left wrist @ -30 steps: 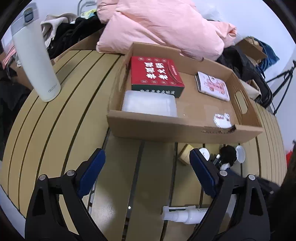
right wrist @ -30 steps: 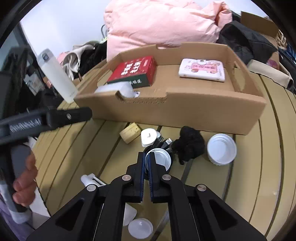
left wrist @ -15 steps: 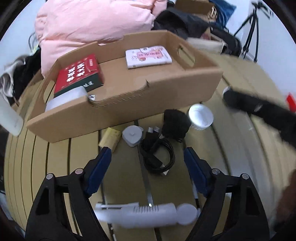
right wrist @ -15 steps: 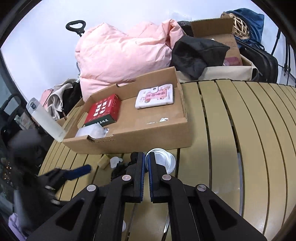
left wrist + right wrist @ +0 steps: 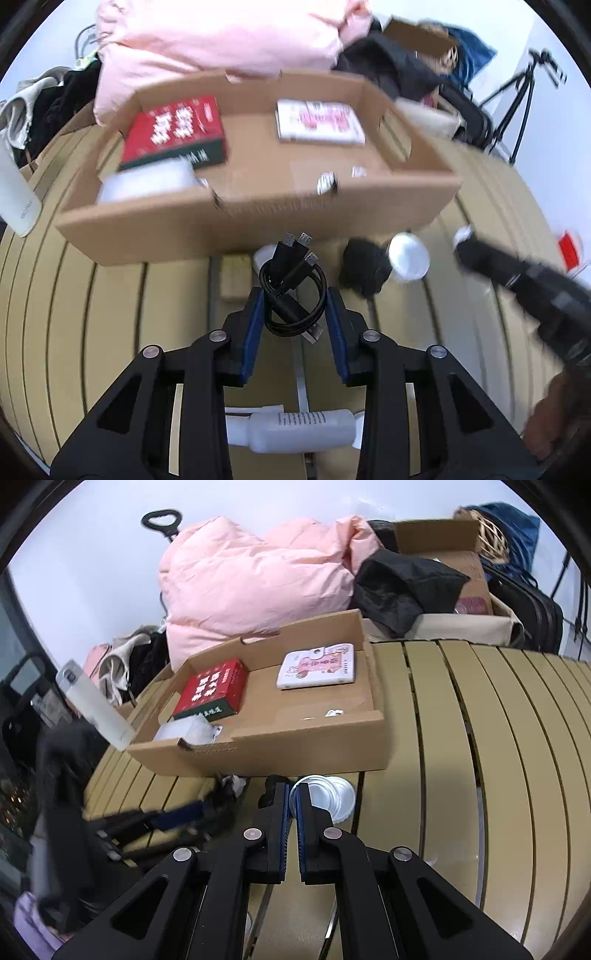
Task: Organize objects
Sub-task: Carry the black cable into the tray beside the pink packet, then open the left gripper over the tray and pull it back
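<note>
My left gripper [image 5: 293,301] is shut on a coiled black USB cable [image 5: 291,284] and holds it above the slatted table in front of the cardboard tray [image 5: 258,218]. The tray holds a red box [image 5: 173,129], a white-and-pink packet [image 5: 317,122] and a clear plastic piece [image 5: 147,182]. My right gripper [image 5: 292,799] is shut on a thin round clear lid [image 5: 317,795], held above a white lid [image 5: 341,801] by the tray's front wall [image 5: 288,749]. The left gripper shows blurred in the right wrist view [image 5: 177,814].
On the table lie a black fuzzy object [image 5: 364,266], a white lid [image 5: 408,256], a small wooden block [image 5: 233,278] and a white pump bottle [image 5: 295,430]. A white flask [image 5: 94,703] stands left of the tray. Pink bedding [image 5: 258,579] and bags pile behind.
My left gripper swung over the black cable, closed on it and lifted it. My right gripper stayed shut on the clear lid and rose away from the pile of small objects.
</note>
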Demonstrator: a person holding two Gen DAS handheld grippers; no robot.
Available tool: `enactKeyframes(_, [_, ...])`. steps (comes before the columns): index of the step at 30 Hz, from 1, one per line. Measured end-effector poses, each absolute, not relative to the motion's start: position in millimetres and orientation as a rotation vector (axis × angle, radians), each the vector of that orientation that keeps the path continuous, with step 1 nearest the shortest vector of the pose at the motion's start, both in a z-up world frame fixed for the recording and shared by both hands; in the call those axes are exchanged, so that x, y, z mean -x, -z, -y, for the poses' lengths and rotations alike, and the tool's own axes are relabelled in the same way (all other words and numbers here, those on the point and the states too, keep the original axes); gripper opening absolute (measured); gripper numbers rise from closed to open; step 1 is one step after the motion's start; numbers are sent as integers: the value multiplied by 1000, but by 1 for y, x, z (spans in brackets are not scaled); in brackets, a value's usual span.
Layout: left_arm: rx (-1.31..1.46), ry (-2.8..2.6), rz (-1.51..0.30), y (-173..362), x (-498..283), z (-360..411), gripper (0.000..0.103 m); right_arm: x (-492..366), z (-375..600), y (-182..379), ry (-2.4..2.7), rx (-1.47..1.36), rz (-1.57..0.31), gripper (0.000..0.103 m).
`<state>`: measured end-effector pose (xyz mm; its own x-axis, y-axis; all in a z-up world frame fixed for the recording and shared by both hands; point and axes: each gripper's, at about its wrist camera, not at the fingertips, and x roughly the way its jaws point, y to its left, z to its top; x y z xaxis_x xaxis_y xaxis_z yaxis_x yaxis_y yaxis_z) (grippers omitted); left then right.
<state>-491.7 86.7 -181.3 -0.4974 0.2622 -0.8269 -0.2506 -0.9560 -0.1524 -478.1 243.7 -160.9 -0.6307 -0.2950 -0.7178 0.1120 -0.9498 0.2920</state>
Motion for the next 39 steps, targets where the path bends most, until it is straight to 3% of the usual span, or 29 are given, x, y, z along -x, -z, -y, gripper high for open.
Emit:
enactKeyframes(12, [1068,-2653,224,109,465,-18,29,443,-218,118,2663,-1031,154,5])
enactKeyframes(20, [1124,-2605,291,102,499,-23,29,465,-224,110,2622,-1055,226,4])
enactKeyframes(29, [1276,-2543,142,91,626,-59,29,595,-237,94,2521,-1155,288,4])
enactKeyframes(33, [1441,-2514,92,124,685,-63,29,662,-224,116,2390,-1292,319,5])
enactKeyframes(37, [1541,-2403,179,160,712,-62,30,715,-208,154,2281,-1425,431,5])
enactKeyframes(39, [1525,-2449,168,164,712,-60,36,728,-205,168,2274,-1452,497,6])
